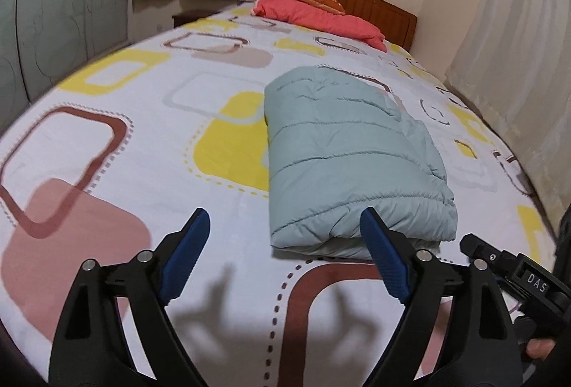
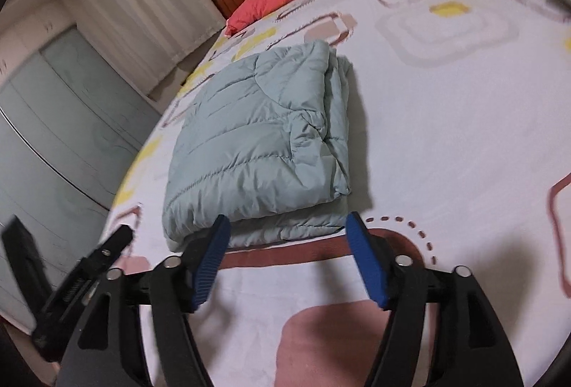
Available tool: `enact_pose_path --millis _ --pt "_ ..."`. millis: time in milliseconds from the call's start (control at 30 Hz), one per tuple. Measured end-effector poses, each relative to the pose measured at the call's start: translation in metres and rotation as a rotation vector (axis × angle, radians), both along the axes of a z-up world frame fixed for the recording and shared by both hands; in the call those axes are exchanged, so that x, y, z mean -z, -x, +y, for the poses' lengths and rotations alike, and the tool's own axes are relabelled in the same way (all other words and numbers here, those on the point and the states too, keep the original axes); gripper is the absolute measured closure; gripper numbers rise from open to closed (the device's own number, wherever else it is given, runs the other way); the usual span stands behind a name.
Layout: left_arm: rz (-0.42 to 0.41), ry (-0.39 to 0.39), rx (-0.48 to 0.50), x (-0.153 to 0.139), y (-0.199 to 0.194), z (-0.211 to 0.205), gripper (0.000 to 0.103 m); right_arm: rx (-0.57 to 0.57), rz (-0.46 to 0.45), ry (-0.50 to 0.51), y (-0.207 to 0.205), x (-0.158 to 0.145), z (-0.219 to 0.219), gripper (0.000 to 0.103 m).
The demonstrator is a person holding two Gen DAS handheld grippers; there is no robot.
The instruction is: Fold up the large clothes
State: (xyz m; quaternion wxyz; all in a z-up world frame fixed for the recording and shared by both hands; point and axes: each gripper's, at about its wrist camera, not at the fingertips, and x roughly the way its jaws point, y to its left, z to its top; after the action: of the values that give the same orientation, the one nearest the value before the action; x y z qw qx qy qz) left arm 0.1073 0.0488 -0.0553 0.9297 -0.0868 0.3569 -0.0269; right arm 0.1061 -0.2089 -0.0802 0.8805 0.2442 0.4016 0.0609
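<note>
Jaws on both grippers are seen standing wide apart with nothing between the blue pads. The left gripper (image 1: 282, 230) is held above the bed (image 1: 150, 144), just short of the near end of the jacket (image 1: 349, 155), its right pad overlapping that end in the left view, though contact cannot be confirmed. The right gripper (image 2: 285, 237) is held at the same near end, the pads framing the folded edge without pressing on it.

The jacket (image 2: 257, 140), a pale green quilted piece, is found already folded into a thick oblong bundle lying flat on the bed, well short of the red pillow (image 1: 321, 17) at the headboard. By the look of it, the folding is judged done or nearly so.

The jacket is judged light for its bulk, soft and springy: the padded layers can be expected to puff back up when released, and the smooth shell is probably slippery, so stacked layers may slide over one another. A single-layer pinch is likely to peel the top fold open. If the bundle has to be moved or pressed, the near rolled edge is best taken, with all layers caught at once, one gripper toward each corner of that edge, and the wrinkled open side away from the jacket's smooth fold kept supported.
</note>
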Motion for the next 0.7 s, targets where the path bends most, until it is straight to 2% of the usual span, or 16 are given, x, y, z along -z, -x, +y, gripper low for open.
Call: enact_pose_path --millis 200,333,500,700 --pt "-0.049 -0.079 -0.031 -0.02 0.017 -0.003 0.009 0.032 -0.05 0.177 0.013 -0.024 0.017 0.025" --pt "-0.085 -0.112 -0.036 -0.037 0.028 -0.006 0.007 0.042 -0.099 0.256 0.023 -0.042 0.023 0.023" --pt "-0.119 -0.114 -0.035 -0.056 0.039 -0.01 0.005 0.033 -0.154 0.305 0.033 -0.063 0.035 0.022" --pt "-0.15 -0.101 -0.018 -0.07 0.048 -0.013 0.004 0.037 -0.196 0.316 0.044 -0.081 0.037 0.021"
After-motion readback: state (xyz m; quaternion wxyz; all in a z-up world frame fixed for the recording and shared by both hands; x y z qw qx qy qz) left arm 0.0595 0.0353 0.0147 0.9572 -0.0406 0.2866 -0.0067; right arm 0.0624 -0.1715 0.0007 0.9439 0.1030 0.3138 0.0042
